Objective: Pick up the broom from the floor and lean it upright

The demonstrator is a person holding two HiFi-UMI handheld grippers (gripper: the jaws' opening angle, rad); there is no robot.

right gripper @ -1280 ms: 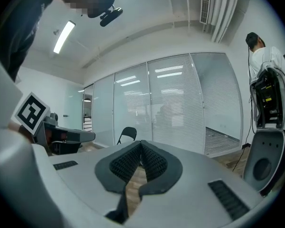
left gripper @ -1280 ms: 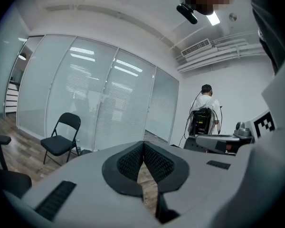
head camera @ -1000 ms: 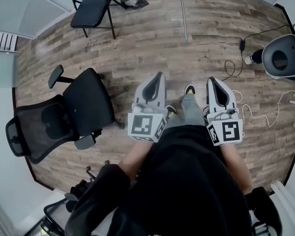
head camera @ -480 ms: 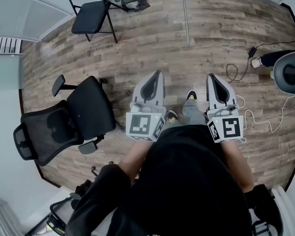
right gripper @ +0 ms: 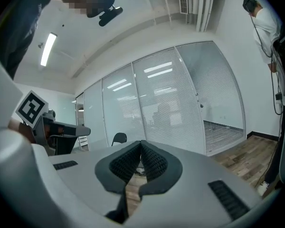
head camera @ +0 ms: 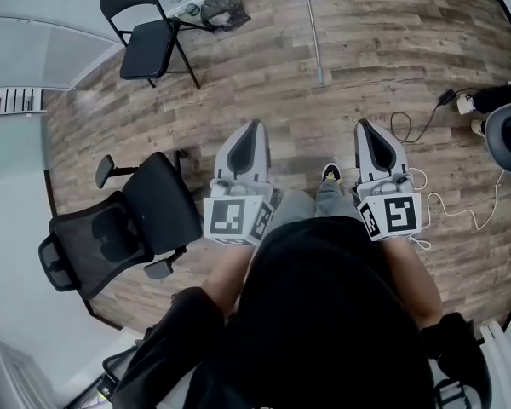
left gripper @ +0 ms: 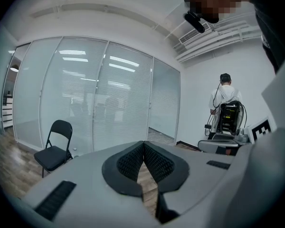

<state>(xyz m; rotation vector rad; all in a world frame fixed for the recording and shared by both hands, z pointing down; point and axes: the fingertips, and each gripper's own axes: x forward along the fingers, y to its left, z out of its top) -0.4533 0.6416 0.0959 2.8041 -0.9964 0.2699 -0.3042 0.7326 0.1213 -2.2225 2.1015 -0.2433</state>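
**Broom not yet reached; both grippers closed and empty**

The broom lies flat on the wood floor at 12 o'clock from the person. Its head is by the far wall and its handle runs back toward the person. It is well apart from both grippers, and nothing touches it.

The left gripper and right gripper are held out side by side at waist level, pointing toward 12 o'clock. In each gripper view the ribbed pads are pressed together with nothing between them.

A folding chair stands at 11 o'clock near the glass wall. An office chair sits at 9 o'clock and loose cables lie at 2 o'clock. The floor between the person and the broom is free of obstacles.

Assessment: the task is at the approach stage, and no part of the pick-up is done. Left to do are closing the gap, spreading the jaws, gripping the handle, raising it and leaning the broom upright. The far wall looks like the nearest support. The thin handle lying flush on the floor is likely the hardest part to grip.
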